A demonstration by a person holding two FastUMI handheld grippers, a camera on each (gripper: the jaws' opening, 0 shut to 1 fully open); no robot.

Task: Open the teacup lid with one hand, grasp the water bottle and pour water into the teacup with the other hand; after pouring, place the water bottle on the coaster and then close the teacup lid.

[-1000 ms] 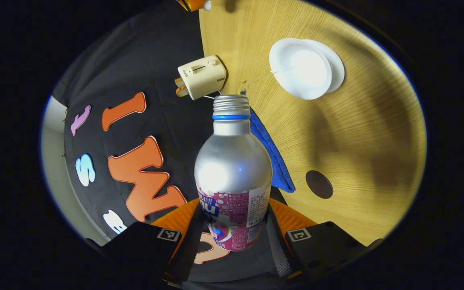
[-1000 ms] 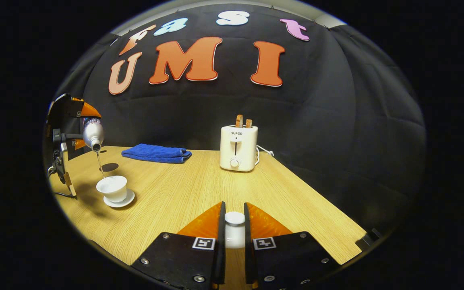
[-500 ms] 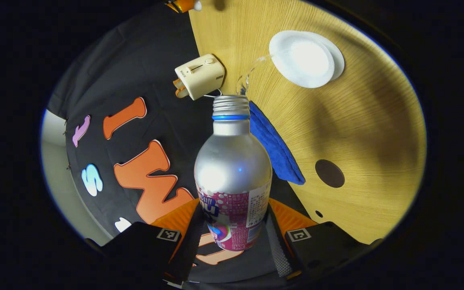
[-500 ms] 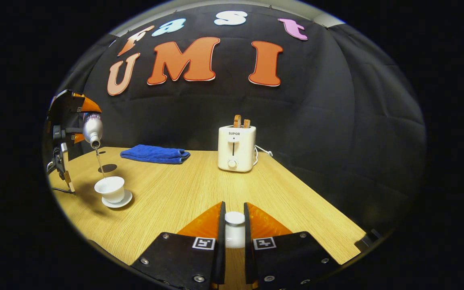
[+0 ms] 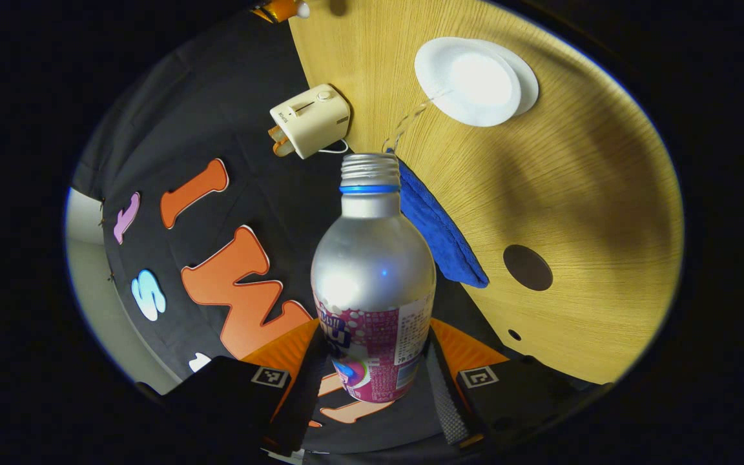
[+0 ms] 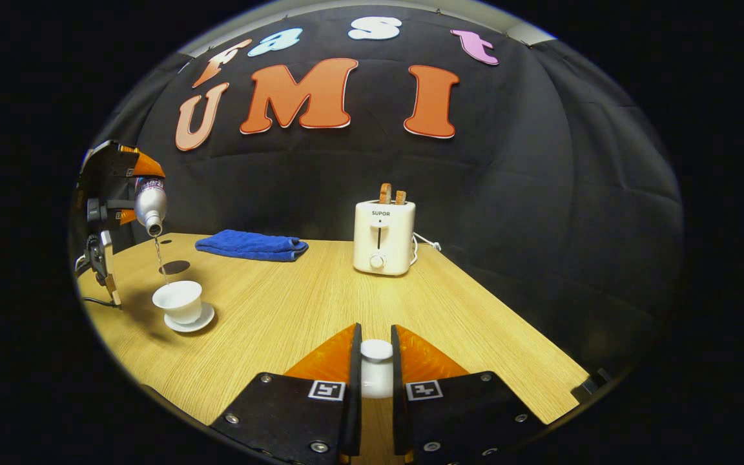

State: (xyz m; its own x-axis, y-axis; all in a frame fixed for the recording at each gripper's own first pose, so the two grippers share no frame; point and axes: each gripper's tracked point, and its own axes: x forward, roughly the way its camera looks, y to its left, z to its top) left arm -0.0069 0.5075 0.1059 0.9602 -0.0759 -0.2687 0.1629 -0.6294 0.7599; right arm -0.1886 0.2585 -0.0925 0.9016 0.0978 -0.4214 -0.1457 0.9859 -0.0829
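Note:
My left gripper [image 5: 372,381] is shut on a silver water bottle [image 5: 372,278] with a pink label, tilted mouth-down; a thin stream of water runs from its mouth into the white teacup [image 5: 469,81] on its saucer. In the right gripper view the same bottle [image 6: 150,205] hangs tilted over the teacup [image 6: 179,301] at the far left, held by the left gripper [image 6: 128,194]. My right gripper [image 6: 376,374] holds the white teacup lid [image 6: 376,368] by its knob above the table. A dark round coaster [image 5: 527,267] lies on the table, also seen as a coaster [image 6: 175,267] behind the cup.
A folded blue cloth [image 6: 251,245] lies at the back of the wooden table [image 6: 294,310]. A cream toaster [image 6: 382,236] with two slices stands at the back middle, its cord trailing right. The table's right edge runs diagonally toward me.
The left gripper has drifted slightly with the tilted bottle, so cup and toaster shifted up-left in its view. Water keeps flowing into the cup. The right gripper has stayed nearly still.

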